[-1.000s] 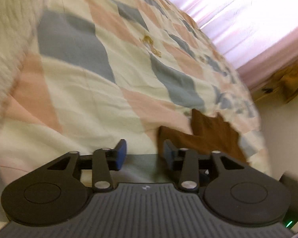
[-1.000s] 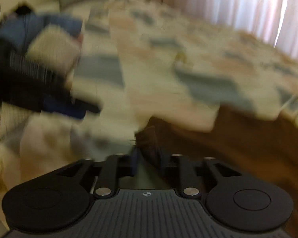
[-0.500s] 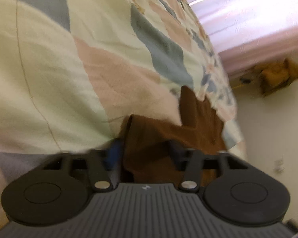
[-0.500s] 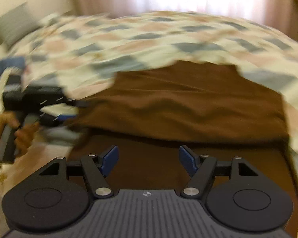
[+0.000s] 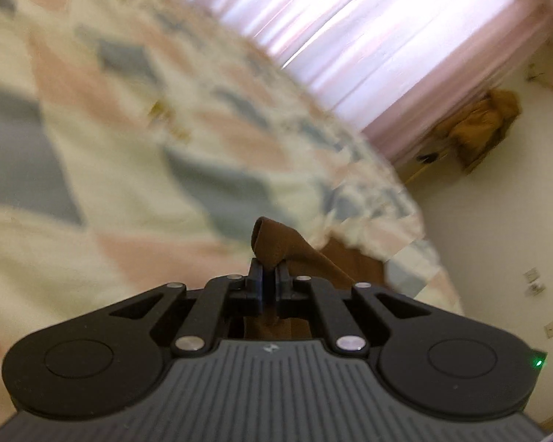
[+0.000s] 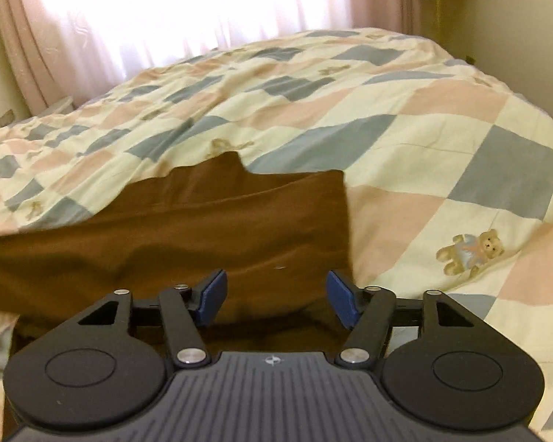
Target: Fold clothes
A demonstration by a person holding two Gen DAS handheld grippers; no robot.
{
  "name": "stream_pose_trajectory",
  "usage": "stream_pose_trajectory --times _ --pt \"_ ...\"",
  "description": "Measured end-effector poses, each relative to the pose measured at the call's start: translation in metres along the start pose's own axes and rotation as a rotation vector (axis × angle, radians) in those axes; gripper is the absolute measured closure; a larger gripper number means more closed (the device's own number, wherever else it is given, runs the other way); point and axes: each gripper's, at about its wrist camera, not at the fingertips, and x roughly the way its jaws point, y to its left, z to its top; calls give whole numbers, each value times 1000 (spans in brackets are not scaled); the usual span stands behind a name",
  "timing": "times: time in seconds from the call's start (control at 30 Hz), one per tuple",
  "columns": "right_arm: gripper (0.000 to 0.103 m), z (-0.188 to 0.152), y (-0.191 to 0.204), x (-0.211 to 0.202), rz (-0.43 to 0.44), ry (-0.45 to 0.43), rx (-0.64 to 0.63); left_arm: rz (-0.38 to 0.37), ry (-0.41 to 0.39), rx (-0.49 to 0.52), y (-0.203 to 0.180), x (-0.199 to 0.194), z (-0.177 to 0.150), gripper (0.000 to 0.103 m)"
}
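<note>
Two grippers share our brown garment [image 6: 202, 228] on the quilt [image 6: 460, 147]: left gripper [image 5: 270, 276] pinches a raised corner; right gripper [image 6: 274, 296], closing with fabric between its jaws, sits just short of the near right corner.

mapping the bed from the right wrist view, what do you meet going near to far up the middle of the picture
right gripper, jaws closing with nothing pinched → brown garment → checked quilt → pink curtain at the bright window
</note>
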Motion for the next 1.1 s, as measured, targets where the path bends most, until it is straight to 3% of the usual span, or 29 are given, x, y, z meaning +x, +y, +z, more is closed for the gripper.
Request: stream_pose_trajectory --times 0.1,0.27,0.47,0.53,0.67,0.73,0.83,0.9,0.97,1.03,1.1 --pt "60 3 -9 17 -19 33 -4 45 18 -14 6 2 -18 100" --pt "68 17 -31 32 -48 40 -21 54 15 -70 15 -15 -34 100" --pt "70 63 -90 63 105 125 319 41 3 -90 11 -15 -25 100" --pt "70 72 -95 59 117 115 326 22 -11 -97 7 -16 -19 100" --pt "70 49 -66 24 18 109 5 13 -17 -78 -3 -16 -11 100" --pt "70 18 -42 9 -41 116 -213 13 -13 -71 -5 -17 -10 100" --pt "70 -26 -7 6 -85 122 -510 19 -8 -61 -10 -18 -9 100" --pt "69 -42 6 12 -110 104 -628 22 -3 -55 -13 -20 -10 100" --pt "71 -47 6 20 -132 94 -653 26 4 -47 -17 -20 -10 100" --pt "100 -51 6 27 -154 84 -676 25 11 -38 -22 -21 -9 100" --pt "100 -43 -15 27 -129 92 -545 16 20 -27 -28 -21 -9 100"
